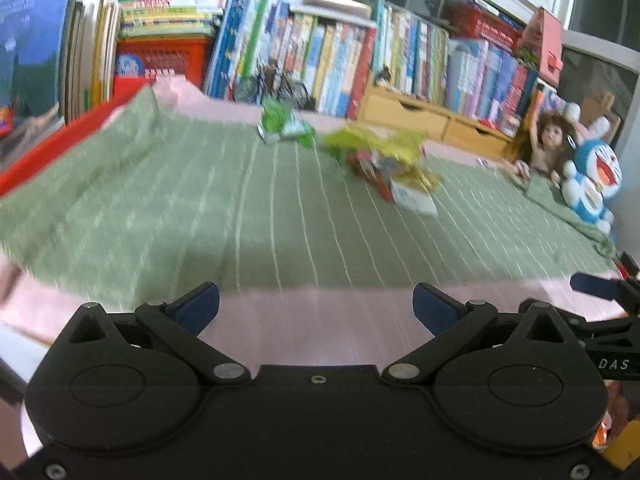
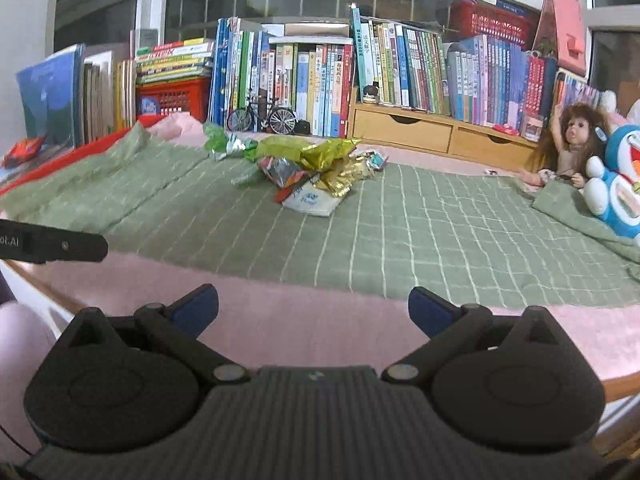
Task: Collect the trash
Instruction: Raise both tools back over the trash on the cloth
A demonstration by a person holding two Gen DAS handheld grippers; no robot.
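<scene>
**Foil wrappers heaped mid-bed, toward the far edge**

Crinkly foil and plastic, the trash pile point(image 2: 320, 176) looks light, soft and slippery; pinch a crumpled fold. A green wrapper point(image 2: 224, 142) lies just beside it. Left hand-held gripper point(image 1: 316, 306) and right hand-held gripper point(image 2: 314, 306) gape empty at the bed's point(image 2: 440, 240) near edge (nothing between). Doll point(image 2: 572, 140) sits well apart.

A sage-green blanket point(image 2: 400, 232) with a thin white grid pattern lies over a pale pink sheet point(image 2: 312, 320). Crumpled wrappers point(image 2: 320, 168) show bright green, yellow-gold, red and white. A blue-and-white plush toy point(image 2: 616, 196) sits beside a brown-haired doll point(image 2: 576, 140).
</scene>
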